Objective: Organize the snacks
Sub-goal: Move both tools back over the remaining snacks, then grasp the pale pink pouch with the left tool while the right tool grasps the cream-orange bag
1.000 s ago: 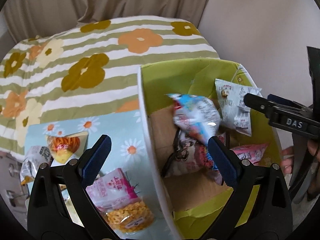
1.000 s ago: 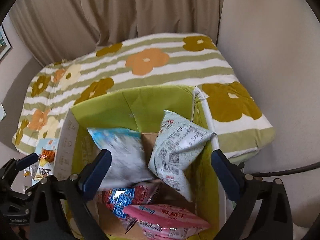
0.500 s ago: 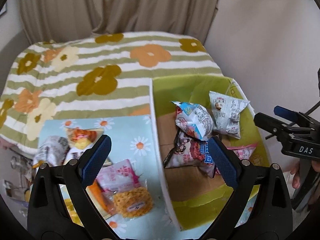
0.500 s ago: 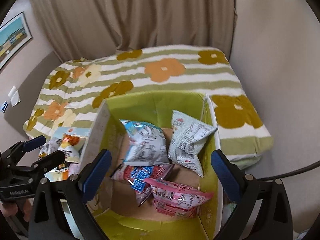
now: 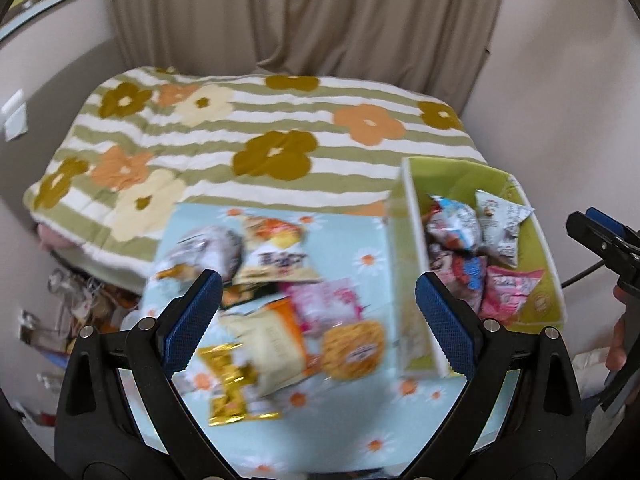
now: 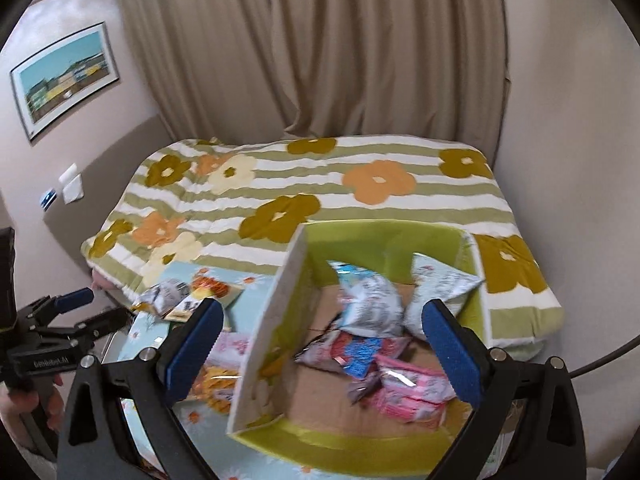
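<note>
A green cardboard box (image 5: 548, 248) (image 6: 372, 240) holds several snack packets: a blue-white one (image 6: 366, 300), a pale green-white one (image 6: 438, 286), a red-blue one (image 6: 356, 354) and a pink one (image 6: 412, 390). Loose packets lie on a light blue daisy cloth (image 5: 360, 420): an orange-white bag (image 5: 272, 340), a gold packet (image 5: 230, 384), a round orange snack pack (image 5: 352, 350), a pink pack (image 5: 324, 304). My left gripper (image 5: 316, 320) is open and empty above the loose packets. My right gripper (image 6: 322, 346) is open and empty above the box.
A bed with a striped flower quilt (image 5: 240, 140) lies behind the cloth and box. Beige curtains (image 6: 320, 60) hang at the back. A wall stands close to the right of the box. Clutter lies on the floor at the left (image 5: 72, 300).
Both grippers have pulled back and up from the box. The left one has swung left over the loose packets. The blue-white packet dropped into the box and now rests there.
</note>
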The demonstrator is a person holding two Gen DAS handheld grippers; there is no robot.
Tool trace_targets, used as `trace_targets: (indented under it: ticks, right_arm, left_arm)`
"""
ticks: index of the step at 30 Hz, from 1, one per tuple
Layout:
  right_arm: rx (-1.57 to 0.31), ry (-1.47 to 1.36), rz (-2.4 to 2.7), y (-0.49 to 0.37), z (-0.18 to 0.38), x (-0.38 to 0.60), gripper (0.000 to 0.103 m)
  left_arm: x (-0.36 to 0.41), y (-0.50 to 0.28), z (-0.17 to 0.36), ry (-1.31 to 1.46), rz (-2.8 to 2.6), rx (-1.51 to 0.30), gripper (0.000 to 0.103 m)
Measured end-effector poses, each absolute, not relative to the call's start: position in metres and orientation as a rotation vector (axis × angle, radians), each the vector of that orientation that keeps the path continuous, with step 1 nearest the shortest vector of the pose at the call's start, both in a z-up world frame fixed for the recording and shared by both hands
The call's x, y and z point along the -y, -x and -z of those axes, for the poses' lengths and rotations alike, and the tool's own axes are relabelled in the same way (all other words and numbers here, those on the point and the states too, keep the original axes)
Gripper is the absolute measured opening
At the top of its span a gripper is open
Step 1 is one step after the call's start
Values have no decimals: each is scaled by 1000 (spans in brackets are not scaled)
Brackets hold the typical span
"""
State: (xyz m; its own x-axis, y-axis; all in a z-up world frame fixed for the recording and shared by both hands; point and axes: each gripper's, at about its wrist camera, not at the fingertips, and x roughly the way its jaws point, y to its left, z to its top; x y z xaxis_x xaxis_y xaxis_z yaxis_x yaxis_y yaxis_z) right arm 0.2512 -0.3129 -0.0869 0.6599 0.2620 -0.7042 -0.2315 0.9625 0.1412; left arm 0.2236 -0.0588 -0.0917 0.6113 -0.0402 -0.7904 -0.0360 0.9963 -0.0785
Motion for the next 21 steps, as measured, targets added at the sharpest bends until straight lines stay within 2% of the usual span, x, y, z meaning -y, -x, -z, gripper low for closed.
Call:
trace_targets:
  ticks: [13, 21]
  right_arm:
    - [-840, -59, -322, -195, 120, 176, 99]
    - [-883, -36, -346, -176, 157, 117, 99]
  left_arm:
    - [-89, -146, 122, 84, -3, -966, 97]
    - [-137, -124, 164, 94, 92, -1033, 97]
